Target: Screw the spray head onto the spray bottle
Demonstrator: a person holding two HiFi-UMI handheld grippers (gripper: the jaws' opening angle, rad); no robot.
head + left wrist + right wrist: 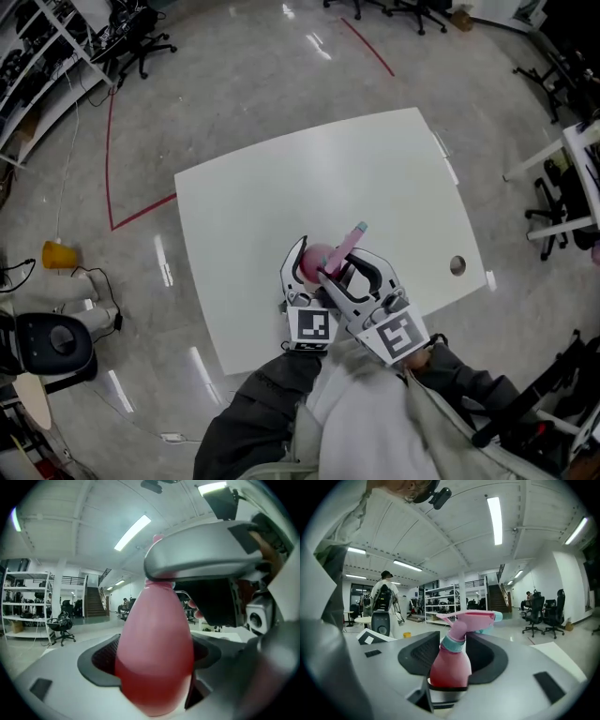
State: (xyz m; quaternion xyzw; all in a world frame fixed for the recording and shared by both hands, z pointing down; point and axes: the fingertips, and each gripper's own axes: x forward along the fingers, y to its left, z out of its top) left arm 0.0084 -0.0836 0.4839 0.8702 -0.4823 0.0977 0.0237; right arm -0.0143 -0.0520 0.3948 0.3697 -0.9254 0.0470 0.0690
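**Position.** The spray bottle (154,658) is held clear of the table (281,187), above its near part, between the two grippers. The left gripper (309,267) is closed on the widest part of the pink body. Its jaws stand wide because the body fills the span between them. The right gripper (358,267) is set higher, about the neck, with its jaws part open. No pad is seen to press, so nothing is carried by it. The spray head (471,618) is seated on the neck, with its nozzle pointing right in the right gripper view. A teal collar (452,644) sits beneath it. Whether the thread is fully run down cannot be determined.

**Handling.** The bottle is judged to be light, thin-walled plastic. Whether liquid is inside cannot be determined. The smooth, tapering body is expected to be slippery and to yield under heavy pressure. It is best gripped at its widest band, as at present, with moderate force.

The spray head is judged stiff but irregular in shape. The trigger and nozzle are to be avoided, since they may flex or pivot. Hold is to be taken on the collar, which is round and is the part that turns on the thread. The collar is to be held square to the neck; otherwise cross-threading is considered likely.
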